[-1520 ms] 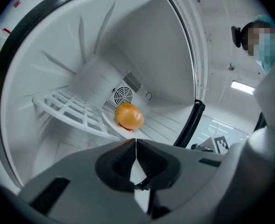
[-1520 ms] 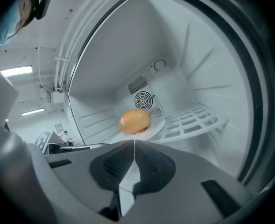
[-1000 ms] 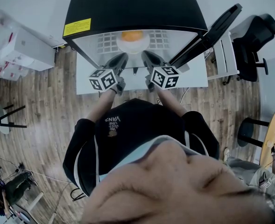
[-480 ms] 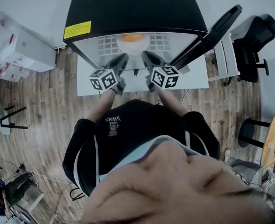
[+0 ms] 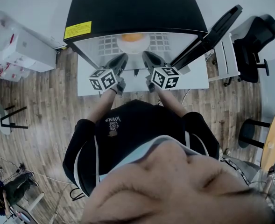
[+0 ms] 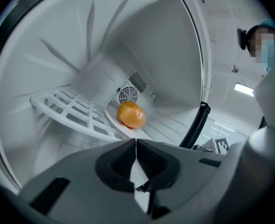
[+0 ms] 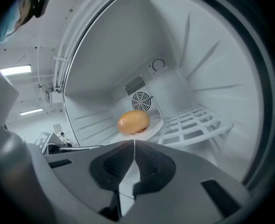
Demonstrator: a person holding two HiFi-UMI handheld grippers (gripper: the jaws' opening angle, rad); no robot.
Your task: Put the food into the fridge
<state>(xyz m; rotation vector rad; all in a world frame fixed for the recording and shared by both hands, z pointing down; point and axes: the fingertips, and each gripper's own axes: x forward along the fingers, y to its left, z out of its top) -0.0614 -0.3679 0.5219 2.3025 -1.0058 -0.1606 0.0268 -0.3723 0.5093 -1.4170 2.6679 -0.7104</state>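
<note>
An orange bun-like food (image 6: 131, 115) (image 7: 133, 122) (image 5: 132, 37) lies on a white plate (image 7: 152, 128) on the wire shelf (image 6: 67, 113) inside the open black mini fridge (image 5: 132, 8). Both grippers hover just outside the fridge mouth and point in at the food. My left gripper (image 6: 135, 143) (image 5: 120, 62) is shut with nothing between its jaws. My right gripper (image 7: 134, 143) (image 5: 149, 59) is likewise shut and empty. Neither touches the food or the plate.
The fridge door (image 5: 207, 34) stands open to the right. The fridge sits on a white base (image 5: 193, 78) on a wooden floor. A black office chair (image 5: 251, 38) is at the right, white boxes (image 5: 16, 45) at the left. A fan grille (image 7: 141, 99) marks the fridge's back wall.
</note>
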